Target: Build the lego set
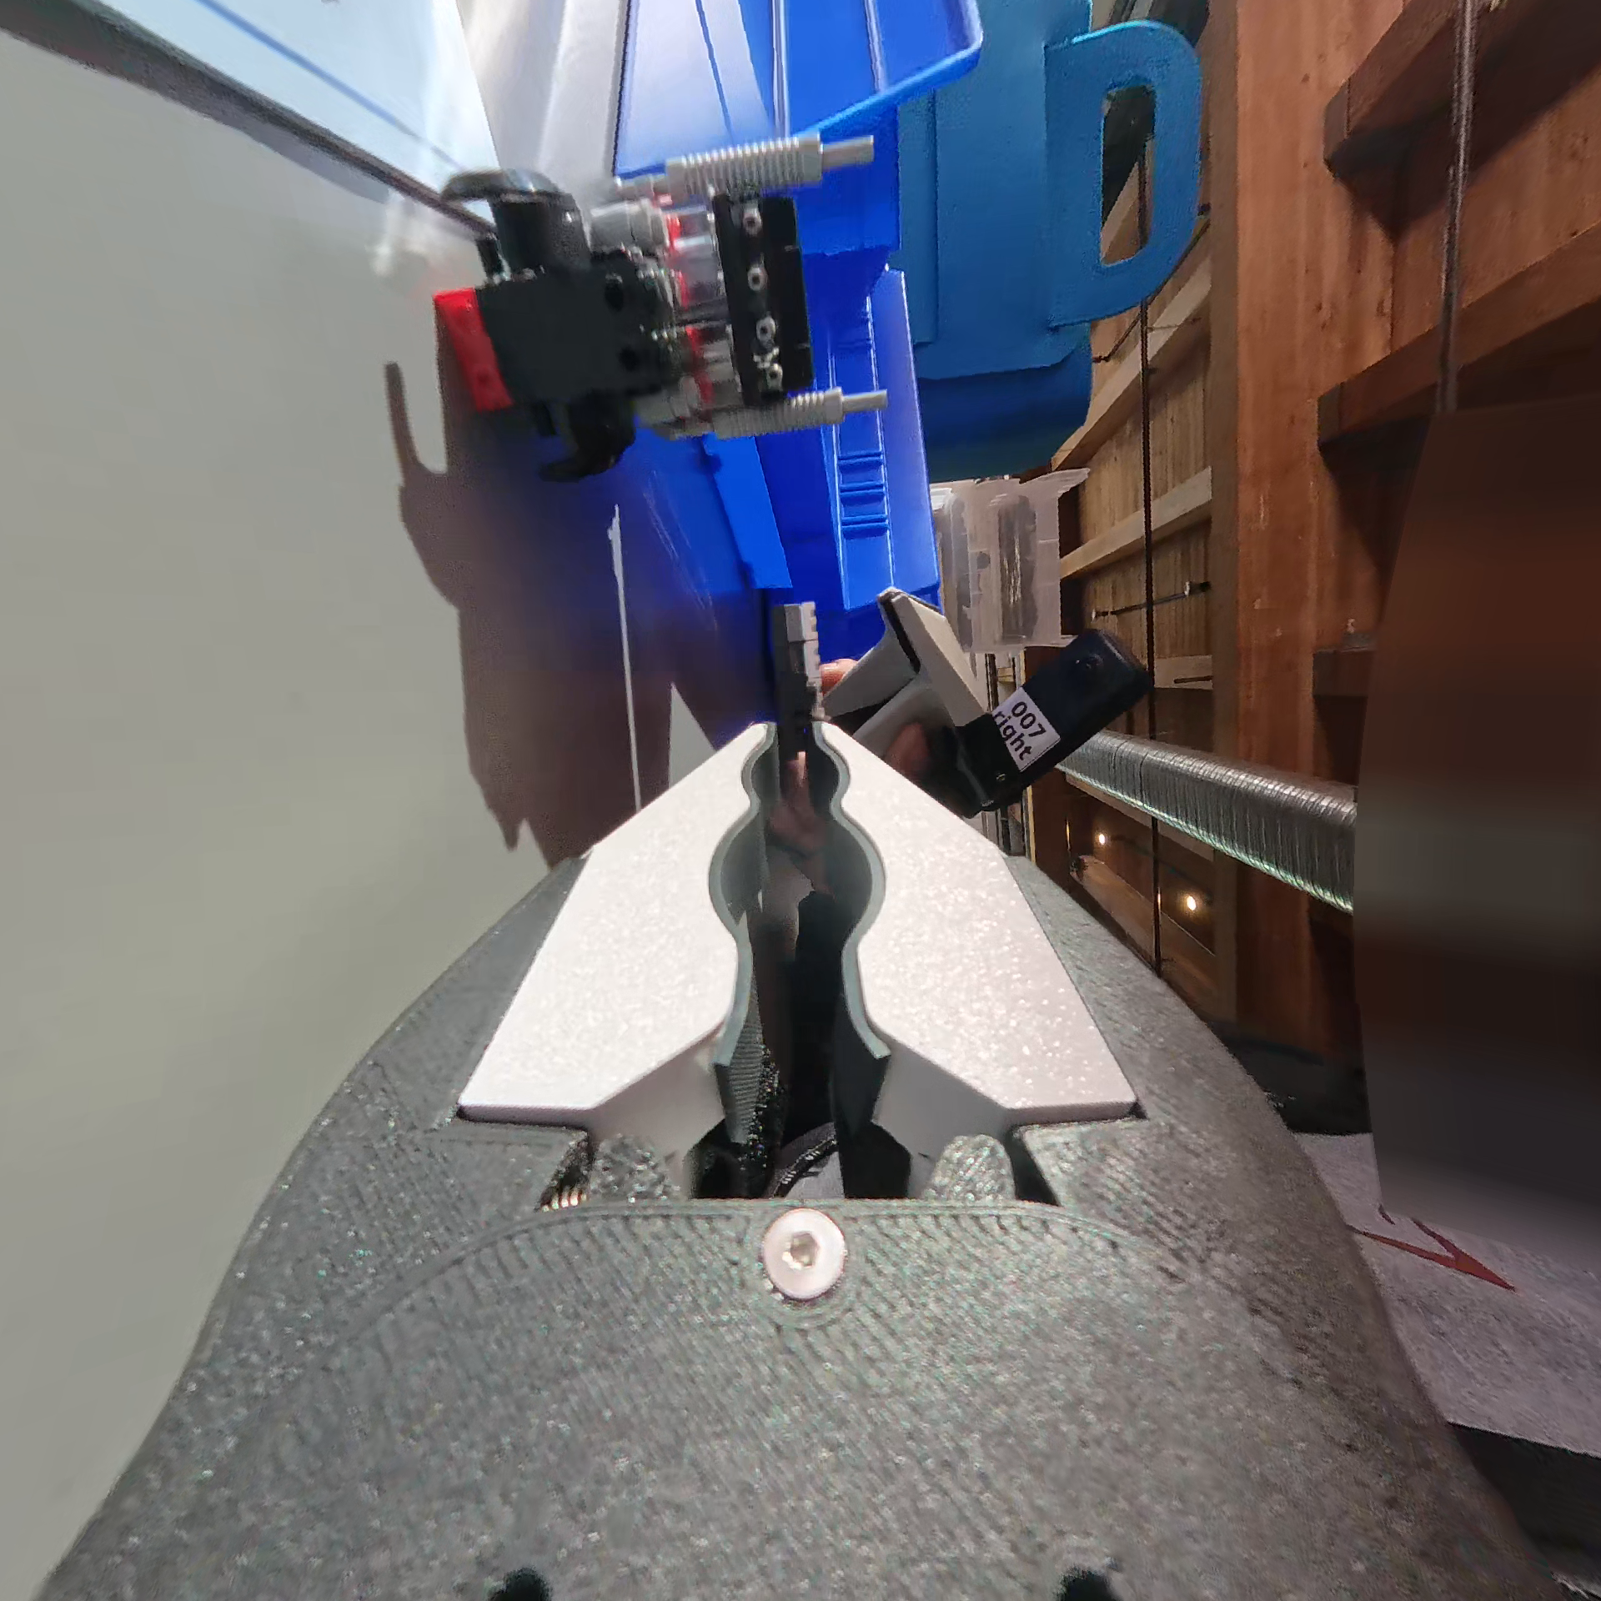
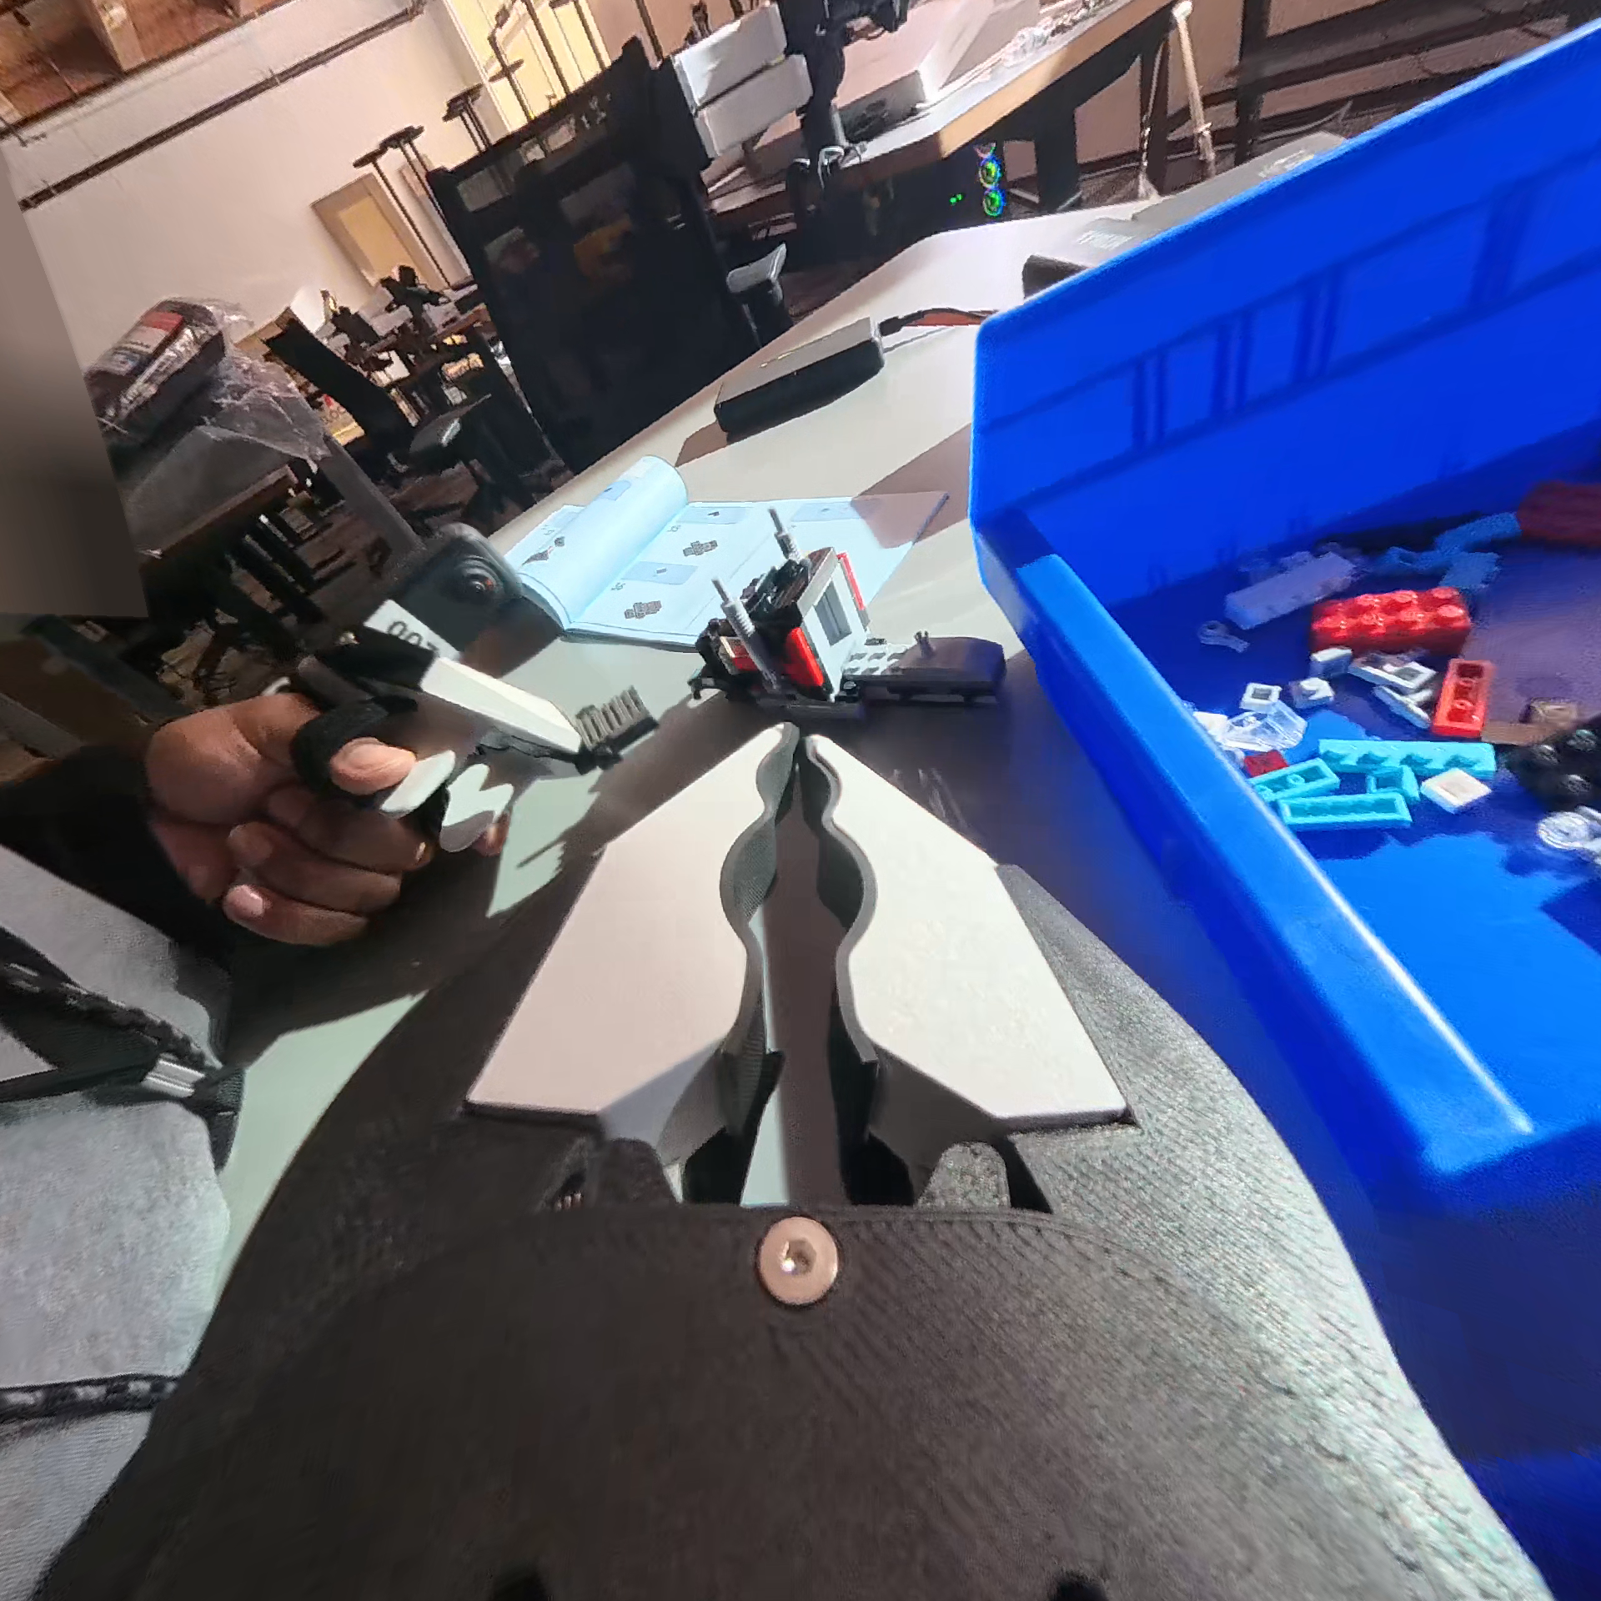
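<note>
My left gripper (image 1: 795, 736) is shut on a thin grey and black lego piece (image 1: 799, 658) that sticks out past its fingertips. The right wrist view shows that gripper (image 2: 567, 736) at the left, held above the table with the ribbed piece (image 2: 611, 715) at its tip. The part-built truck model (image 2: 797, 632), black, white and red with grey pins, stands on the table ahead; it also shows in the left wrist view (image 1: 641, 312). My right gripper (image 2: 799, 747) is shut, its fingertips together just short of the model, with nothing visible between them.
A blue bin (image 2: 1169, 780) at the right holds several loose bricks, red, light blue, white and clear. An open instruction booklet (image 2: 658, 554) lies behind the model. A dark flat box (image 2: 797, 385) sits farther back on the table (image 2: 918, 485). A person's hand (image 2: 260, 814) grips the left tool.
</note>
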Motion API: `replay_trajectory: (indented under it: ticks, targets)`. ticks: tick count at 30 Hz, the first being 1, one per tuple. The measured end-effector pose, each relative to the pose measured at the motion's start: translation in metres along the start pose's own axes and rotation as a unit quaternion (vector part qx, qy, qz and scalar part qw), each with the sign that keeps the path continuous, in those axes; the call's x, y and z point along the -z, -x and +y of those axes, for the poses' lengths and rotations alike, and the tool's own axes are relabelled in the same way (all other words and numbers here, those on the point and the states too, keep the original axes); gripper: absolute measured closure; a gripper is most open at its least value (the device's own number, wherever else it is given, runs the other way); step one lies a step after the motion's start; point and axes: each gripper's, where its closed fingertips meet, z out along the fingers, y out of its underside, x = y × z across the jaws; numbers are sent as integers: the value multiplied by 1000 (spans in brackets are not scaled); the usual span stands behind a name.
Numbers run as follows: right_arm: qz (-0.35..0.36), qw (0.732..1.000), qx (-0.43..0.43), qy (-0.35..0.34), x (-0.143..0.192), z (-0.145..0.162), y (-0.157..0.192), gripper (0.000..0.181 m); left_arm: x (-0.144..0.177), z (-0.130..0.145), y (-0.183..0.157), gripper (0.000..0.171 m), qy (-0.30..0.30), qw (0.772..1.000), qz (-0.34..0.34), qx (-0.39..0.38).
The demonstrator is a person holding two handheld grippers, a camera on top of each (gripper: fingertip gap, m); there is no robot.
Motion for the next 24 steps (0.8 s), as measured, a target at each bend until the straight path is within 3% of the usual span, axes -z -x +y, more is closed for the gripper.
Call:
replay_trajectory:
  ticks: [7, 15, 24]
  targets:
    - [-38, 998, -34, -24, 15, -3, 0, 180, -23, 2, 4, 166, 9, 1000, -16, 1]
    - [-59, 998, 14, 4, 23, 0, 7, 179, -24, 0, 4, 166, 9, 1000, -10, 11]
    - [-50, 999, 5, -10, 29, -4, 3, 180, -27, 3, 4, 166, 25, 1000, -7, 13]
